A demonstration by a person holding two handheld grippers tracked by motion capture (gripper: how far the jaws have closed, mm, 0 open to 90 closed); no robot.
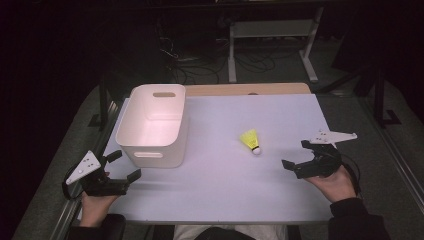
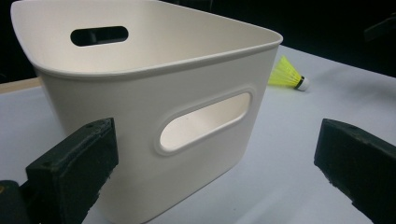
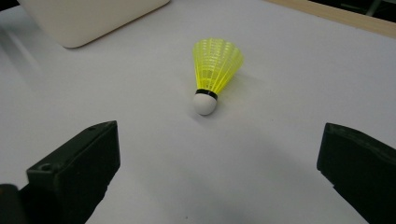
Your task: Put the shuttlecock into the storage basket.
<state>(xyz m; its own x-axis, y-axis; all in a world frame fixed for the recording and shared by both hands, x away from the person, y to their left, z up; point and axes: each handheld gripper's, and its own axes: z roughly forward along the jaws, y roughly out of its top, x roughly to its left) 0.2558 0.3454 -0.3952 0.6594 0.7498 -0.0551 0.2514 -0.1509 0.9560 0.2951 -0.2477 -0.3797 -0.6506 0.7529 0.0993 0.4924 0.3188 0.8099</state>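
A yellow shuttlecock (image 1: 250,140) with a white cork tip lies on its side on the white table (image 1: 240,195), right of centre. My right gripper (image 1: 296,155) is open a short way to its right, jaws wide apart and pointing at it; in the right gripper view the shuttlecock (image 3: 214,74) lies just ahead of the jaws, cork toward me. A white plastic bin (image 1: 156,123) with slot handles stands at the left. My left gripper (image 1: 124,165) is open in front of its near wall, holding nothing. The left gripper view faces the bin (image 2: 154,93) up close, with the shuttlecock (image 2: 289,74) beyond.
A wooden strip (image 1: 247,89) runs along the table's far edge. Behind it, on the dark floor, stand a white metal frame (image 1: 272,35) and loose cables. A corner of the bin (image 3: 88,18) lies at the top left of the right gripper view.
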